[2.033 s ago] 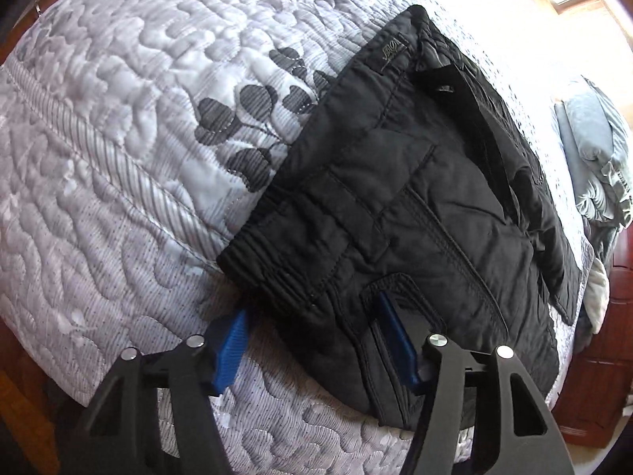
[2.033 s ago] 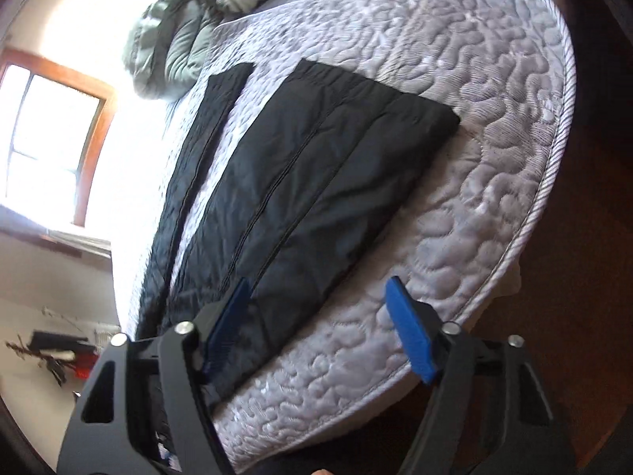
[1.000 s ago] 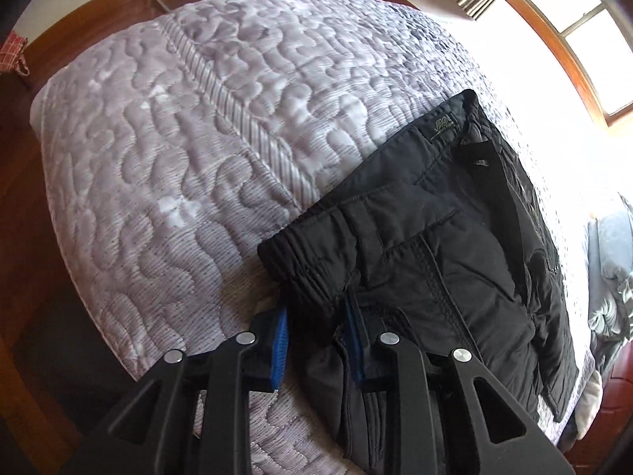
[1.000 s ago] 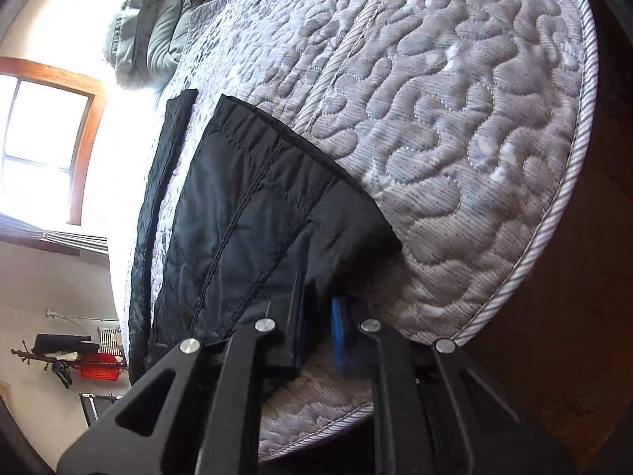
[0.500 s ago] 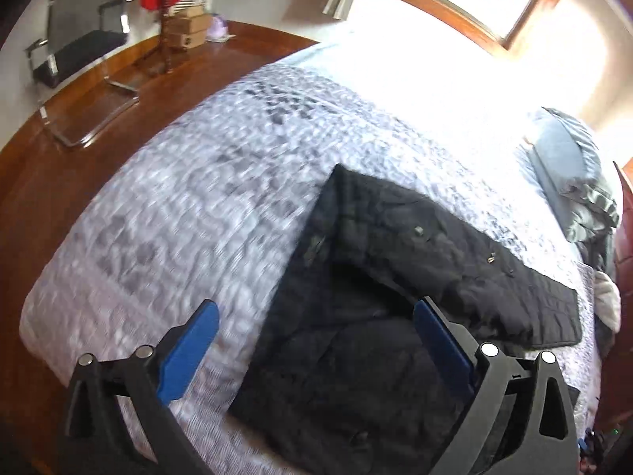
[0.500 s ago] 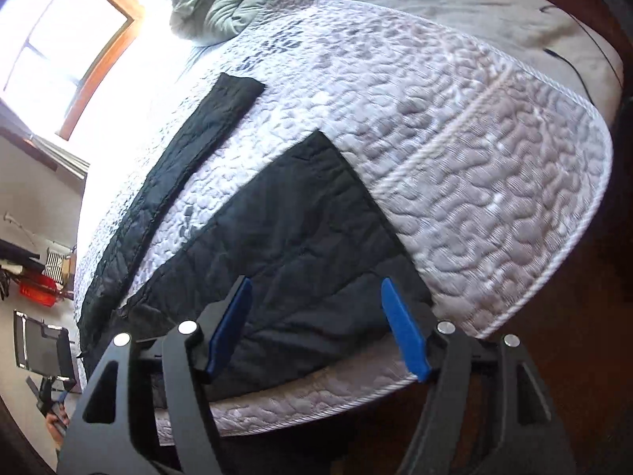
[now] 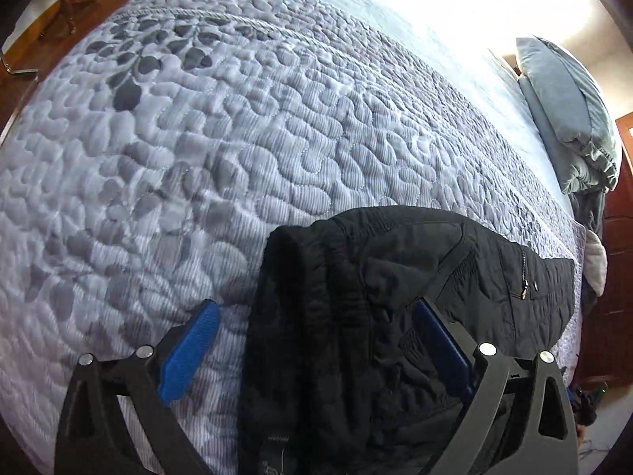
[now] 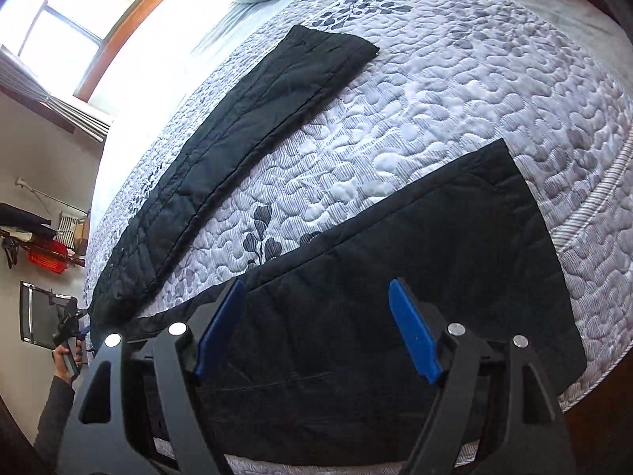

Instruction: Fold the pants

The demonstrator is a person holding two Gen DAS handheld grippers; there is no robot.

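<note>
The black quilted pants [image 8: 415, 277] lay on the grey-white quilted bedspread with dark leaf prints [image 7: 237, 118]. In the right wrist view, one leg [image 8: 253, 126] stretched as a long strip from the upper centre toward the lower left of the frame, while the other leg covered the lower middle and right, its hem near the bed's piped edge at right. A band of bare bedspread separated the two legs.

The right gripper [image 8: 316, 328] stood wide apart at the bottom of that frame, its blue pads [image 8: 411, 332] above the nearer leg and holding nothing.

In the left wrist view, the bunched waistband end of the pants [image 7: 356, 316] filled the lower centre, a zipped pocket [image 7: 524, 277] showing at right. The left gripper [image 7: 316, 352] was also spread wide, straddling the waistband without pinching it. A grey-green pillow [image 7: 565, 111] sat at the upper right, by dark wooden furniture [image 7: 617, 277].
</note>
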